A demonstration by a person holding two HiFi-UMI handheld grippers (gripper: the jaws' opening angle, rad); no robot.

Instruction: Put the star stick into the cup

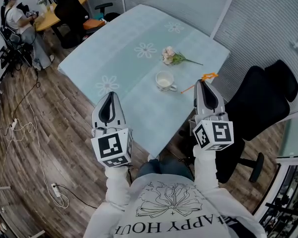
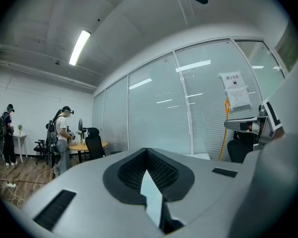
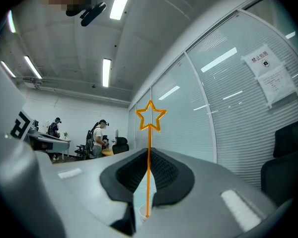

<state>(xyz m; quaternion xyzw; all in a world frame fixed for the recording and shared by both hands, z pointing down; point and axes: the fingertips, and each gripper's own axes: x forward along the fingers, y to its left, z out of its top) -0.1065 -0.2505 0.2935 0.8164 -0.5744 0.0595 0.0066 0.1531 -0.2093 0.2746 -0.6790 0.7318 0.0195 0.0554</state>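
Star stick (image 3: 150, 117) is pinched between the jaws of the right hand-held gripper (image 1: 201, 85), lying along them with its orange star end clear of the jaw tips. It is held over the right near part of the table (image 1: 124, 63), near the cup (image 1: 164, 80) on its right side and not touching it. Left hand-held gripper (image 1: 111, 95) has its jaws pressed together on nothing, over the table's near left edge; a flower sprig (image 1: 170, 55) lies on the table just beyond the cup.

Pale floral tablecloth (image 1: 134, 78), pink flower sprig (image 1: 169, 55), black office chair (image 1: 260, 98), wooden floor (image 1: 69, 148)
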